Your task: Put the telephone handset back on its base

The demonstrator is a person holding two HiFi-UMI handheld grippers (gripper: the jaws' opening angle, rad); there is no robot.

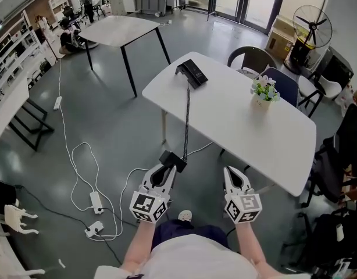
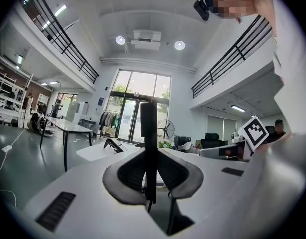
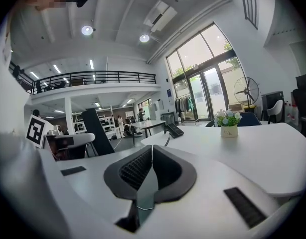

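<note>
– Handset [image 1: 172, 160]: where do we have it?
– In our left gripper [image 1: 168, 171]. Its jaws stand a little apart, clamped on the handset, which stands upright between them, just off the near edge of the table [image 1: 271, 150].
– And the base [image 1: 192, 73]?
– On the table's far corner, well apart from us. The cord [image 1: 186, 118] runs from it across the top to the handset.
– So which step are we on?
– The carry, we'd say. Next we must bring the handset over the base, turn it to lie along the cradle and lower it, minding the cord.
– Our hands?
– Both low before our body, side by side. The left points about level. The right gripper [image 1: 235, 173] tips slightly down, its jaws closed together on nothing.
</note>
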